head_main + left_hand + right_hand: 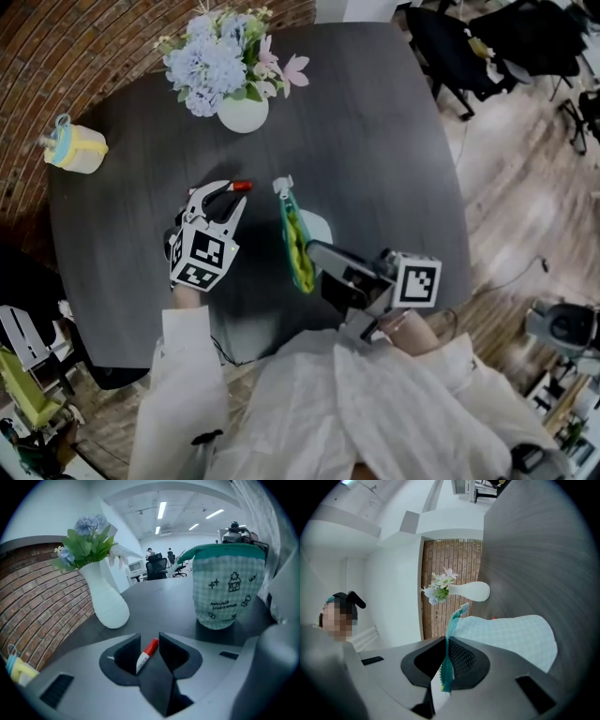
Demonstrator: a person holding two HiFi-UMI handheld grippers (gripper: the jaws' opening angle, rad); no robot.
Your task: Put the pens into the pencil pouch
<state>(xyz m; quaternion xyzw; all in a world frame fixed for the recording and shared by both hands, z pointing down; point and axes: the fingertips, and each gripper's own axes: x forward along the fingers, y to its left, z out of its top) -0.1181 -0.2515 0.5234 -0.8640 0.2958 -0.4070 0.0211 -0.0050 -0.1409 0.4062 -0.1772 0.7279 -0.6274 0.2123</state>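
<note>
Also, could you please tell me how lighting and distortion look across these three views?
Head view: dim, the dark table swallows shadow detail. Left gripper view: fisheye bend, black corners, glaring ceiling lights; the pen is sharp. Right gripper view: rolled sideways, pouch crisp, edges bent and vignetted.

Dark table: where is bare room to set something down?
Bare: the dark table right of the white flower vase, to its right edge; also between the yellow cup and the left gripper. Crowded: the near centre, with the right gripper and the green checked pouch.
</note>
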